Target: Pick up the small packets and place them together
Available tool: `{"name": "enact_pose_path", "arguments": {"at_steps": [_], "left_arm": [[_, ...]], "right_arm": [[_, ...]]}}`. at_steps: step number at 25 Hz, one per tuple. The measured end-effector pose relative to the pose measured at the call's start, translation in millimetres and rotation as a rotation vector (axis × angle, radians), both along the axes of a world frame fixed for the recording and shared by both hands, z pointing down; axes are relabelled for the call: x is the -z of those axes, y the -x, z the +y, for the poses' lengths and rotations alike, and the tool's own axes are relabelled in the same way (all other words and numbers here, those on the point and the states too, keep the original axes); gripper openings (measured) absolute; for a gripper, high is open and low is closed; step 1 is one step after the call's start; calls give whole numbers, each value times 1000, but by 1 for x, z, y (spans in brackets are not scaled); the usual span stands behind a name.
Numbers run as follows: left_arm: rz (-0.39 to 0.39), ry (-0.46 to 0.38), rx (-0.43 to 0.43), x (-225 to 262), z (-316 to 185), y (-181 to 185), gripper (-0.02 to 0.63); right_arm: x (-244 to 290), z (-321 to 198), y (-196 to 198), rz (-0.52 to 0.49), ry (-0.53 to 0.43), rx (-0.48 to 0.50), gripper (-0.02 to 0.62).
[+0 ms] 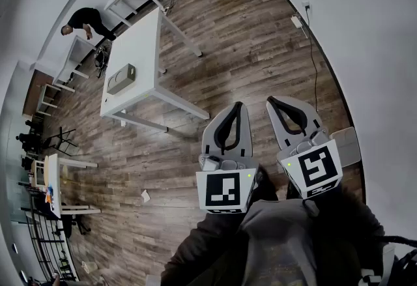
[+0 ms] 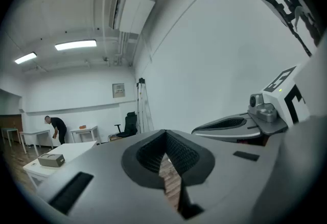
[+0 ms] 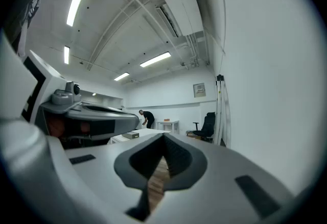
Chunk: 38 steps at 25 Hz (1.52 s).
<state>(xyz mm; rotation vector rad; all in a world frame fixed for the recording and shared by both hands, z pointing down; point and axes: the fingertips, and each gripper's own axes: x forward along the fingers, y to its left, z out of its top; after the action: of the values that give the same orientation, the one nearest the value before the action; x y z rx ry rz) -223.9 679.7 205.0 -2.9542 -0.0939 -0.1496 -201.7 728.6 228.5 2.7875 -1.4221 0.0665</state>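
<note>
Not really started on this one: I'm standing in the open with my left gripper [image 1: 239, 107] and right gripper [image 1: 273, 101] held out level, side by side. Both sets of fingers [image 2: 181, 154] are pressed together with nothing in them, just wood floor [image 1: 260, 50] showing past the tips. I can't spot any small packets. The pale scrap [image 1: 144, 196] on the floor at 8 o'clock might be one, but it's too tiny to call. The white desk [image 1: 140, 50] at 10 o'clock only shows a grey box [image 1: 121, 78]. So I'd say this is the find-them step. Next I need to walk over, look down and spread the fingers before reaching.
</note>
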Motion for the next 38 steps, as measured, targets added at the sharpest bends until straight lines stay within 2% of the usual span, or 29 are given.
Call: {"name": "enact_pose_path", "arguments": {"at_steps": [11,24,33,38], "left_arm": [[-9,55,-3,-22,-34,-54,3],[-30,103,2,-47,-157,-167,3],[-53,149,8,-59,-225,-214,3],[-49,173,-2,-63,-243,-231,3]], "right_arm": [[-21,-30,-53,-45,20,15,5],[-47,-149,-162,-89,68,18,6],[-52,-227,-208,-91,105,53,6],[-56,-242,-225,-81,130,42,6]]}}
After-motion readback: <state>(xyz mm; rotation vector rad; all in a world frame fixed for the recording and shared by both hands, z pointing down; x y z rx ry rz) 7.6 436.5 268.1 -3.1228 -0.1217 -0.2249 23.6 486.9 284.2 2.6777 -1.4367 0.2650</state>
